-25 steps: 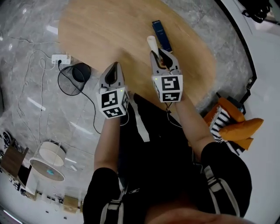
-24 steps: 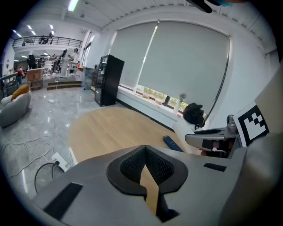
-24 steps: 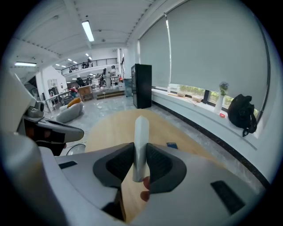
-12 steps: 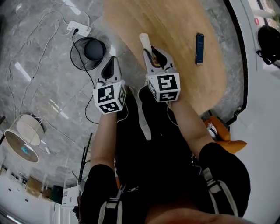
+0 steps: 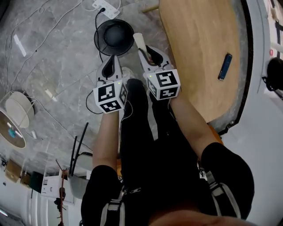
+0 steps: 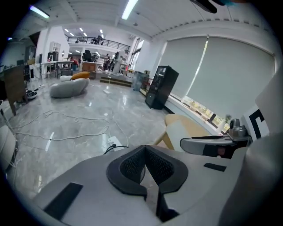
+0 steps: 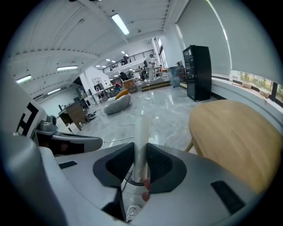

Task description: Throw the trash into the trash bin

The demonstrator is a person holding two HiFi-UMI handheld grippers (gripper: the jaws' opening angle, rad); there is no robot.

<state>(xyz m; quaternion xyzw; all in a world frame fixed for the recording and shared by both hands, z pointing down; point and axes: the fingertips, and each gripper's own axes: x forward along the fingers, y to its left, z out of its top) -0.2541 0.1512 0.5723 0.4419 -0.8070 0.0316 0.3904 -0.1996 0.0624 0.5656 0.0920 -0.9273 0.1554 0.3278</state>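
Above grey marble floor [image 5: 57,57] beside the wooden table [image 5: 199,44], right fingers [image 7: 163,167] pinch a tube [image 7: 141,141], left fingers [image 6: 166,167] together

There is one wooden table [image 5: 199,44], and one dark slim bar [image 5: 225,67] lies on it. Beside the table on the floor there is one black round bin [image 5: 114,32] and one white power strip [image 5: 105,5]. Two grippers are off the table's edge, the left gripper [image 5: 111,62] and the right gripper [image 5: 148,50]. One pale tube [image 5: 138,39] is also off the table.

Pale tube [image 5: 138,40] in right gripper [image 5: 147,53], near round black bin [image 5: 97,39]
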